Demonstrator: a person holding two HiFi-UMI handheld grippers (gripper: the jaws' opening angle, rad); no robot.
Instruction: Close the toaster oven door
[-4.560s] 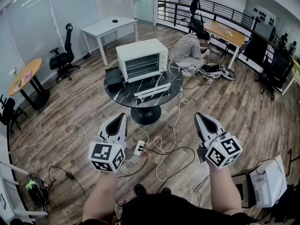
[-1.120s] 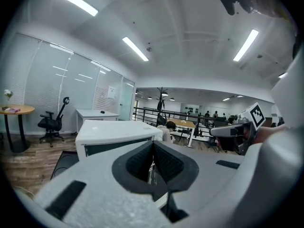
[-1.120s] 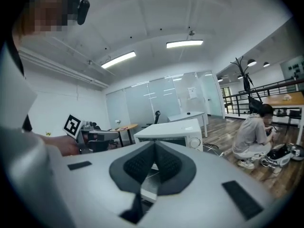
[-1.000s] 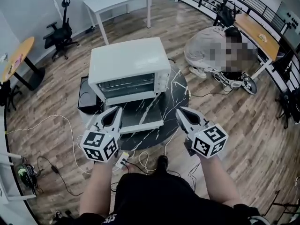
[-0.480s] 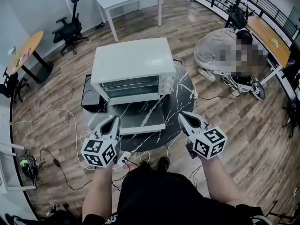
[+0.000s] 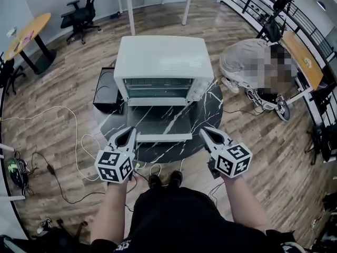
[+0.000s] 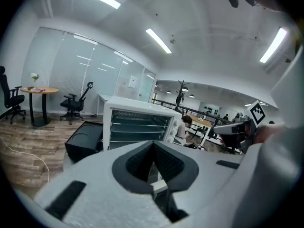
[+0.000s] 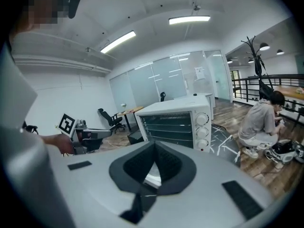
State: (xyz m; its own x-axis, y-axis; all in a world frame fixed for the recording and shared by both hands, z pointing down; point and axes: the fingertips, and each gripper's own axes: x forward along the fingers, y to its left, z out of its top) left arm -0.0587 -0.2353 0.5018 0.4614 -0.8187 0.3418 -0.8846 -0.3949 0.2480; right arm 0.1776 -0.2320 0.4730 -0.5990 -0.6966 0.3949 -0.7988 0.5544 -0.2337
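- Head view: white boxy toaster oven stands on round black marble-pattern table, front toward the person.
- Glass-panelled oven door is folded down flat, hinged at the bottom, with white handle bar along its near edge.
- Left gripper hovers just beside the handle's left end and right gripper just beside its right end. Neither appears to touch it.
- Both gripper views: jaws pressed together, nothing between them.
- Judgement: the door is stiff and light on its hinge. The glass is breakable, so lift at the handle bar, from underneath or by clamping it.
- Judgement: the oven may slide on the smooth tabletop if shoved.
- Oven cavity: wire racks visible, nothing seen on them.
- Black box-like object sits beside the oven's left side; contents cannot be told.
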